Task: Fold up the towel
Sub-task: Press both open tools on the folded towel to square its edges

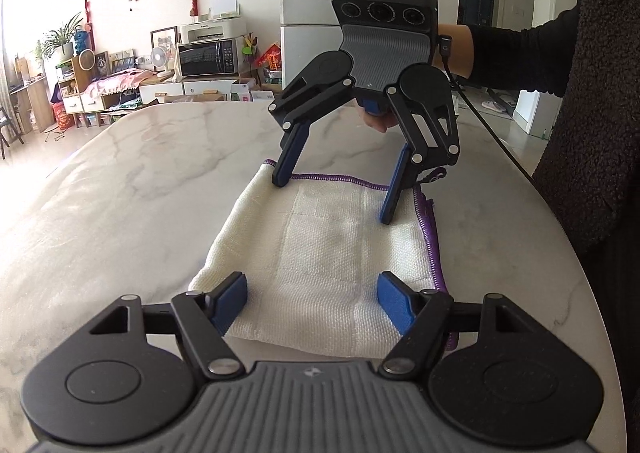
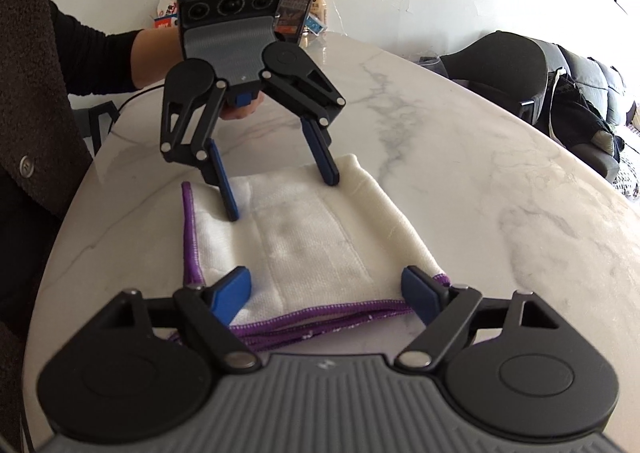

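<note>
Left to right in the left wrist view: bare marble table (image 1: 120, 181), then the white towel (image 1: 328, 253) at centre, already folded into a stack with purple hems along its 3 o'clock and 12 o'clock sides.

The left gripper (image 1: 312, 303) hangs at 6 o'clock over the near fold, jaws spread wide, holding nothing. The right gripper (image 1: 332, 199) stands at 12 o'clock, also wide open and empty, both tips down at the towel, apparently touching it.

In the right wrist view the stacked purple edges (image 2: 320, 317) lie loose at 6 o'clock.

Risks: a pinch may catch only 1 layer, so the stack peels apart; tips could drag the cloth across smooth marble, skewing the fold.
</note>
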The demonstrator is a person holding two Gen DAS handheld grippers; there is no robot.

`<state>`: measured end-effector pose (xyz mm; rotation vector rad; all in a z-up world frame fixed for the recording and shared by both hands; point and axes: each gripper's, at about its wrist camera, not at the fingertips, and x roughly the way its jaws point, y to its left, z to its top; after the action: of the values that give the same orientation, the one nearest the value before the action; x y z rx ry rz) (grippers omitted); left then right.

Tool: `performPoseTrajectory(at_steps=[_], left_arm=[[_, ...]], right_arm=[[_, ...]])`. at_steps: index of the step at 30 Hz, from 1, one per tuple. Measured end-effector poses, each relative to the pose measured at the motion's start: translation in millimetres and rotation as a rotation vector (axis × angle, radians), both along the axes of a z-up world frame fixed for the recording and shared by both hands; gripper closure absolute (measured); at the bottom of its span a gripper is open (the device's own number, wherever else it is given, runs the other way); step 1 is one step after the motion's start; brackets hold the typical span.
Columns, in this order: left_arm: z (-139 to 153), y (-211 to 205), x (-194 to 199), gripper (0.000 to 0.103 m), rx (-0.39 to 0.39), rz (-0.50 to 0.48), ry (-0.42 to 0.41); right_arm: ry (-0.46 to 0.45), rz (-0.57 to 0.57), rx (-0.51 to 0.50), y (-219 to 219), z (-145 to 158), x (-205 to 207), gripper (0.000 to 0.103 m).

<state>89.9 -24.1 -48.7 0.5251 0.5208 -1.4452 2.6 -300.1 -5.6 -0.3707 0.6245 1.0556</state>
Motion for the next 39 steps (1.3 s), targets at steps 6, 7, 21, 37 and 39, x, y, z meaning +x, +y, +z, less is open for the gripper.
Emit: performPoseTrajectory(at_steps=[6, 7, 21, 37, 39], left_arm=[[12, -6, -4, 0.030, -0.009, 0.024, -0.089], [12, -8, -2, 0.030, -0.006, 0.021, -0.088], [8, 6, 15, 0.031, 0.006, 0.066, -0.011], [30, 16, -23, 0.031, -0.034, 0.067, -0.014], [24, 10, -30, 0.031, -0.008, 0.055, -0.031]], right_arm=[[-0.016, 0.021, -0.024, 9, 11, 0, 0.017], [-0.017, 0.027, -0.018, 11, 14, 0, 0.017], [0.014, 0.017, -0.037, 0, -1, 2, 0.008], [-0.033, -0.094, -0.037, 3, 14, -23, 0.004], [-0.041, -0.101, -0.046, 8, 15, -27, 0.004]])
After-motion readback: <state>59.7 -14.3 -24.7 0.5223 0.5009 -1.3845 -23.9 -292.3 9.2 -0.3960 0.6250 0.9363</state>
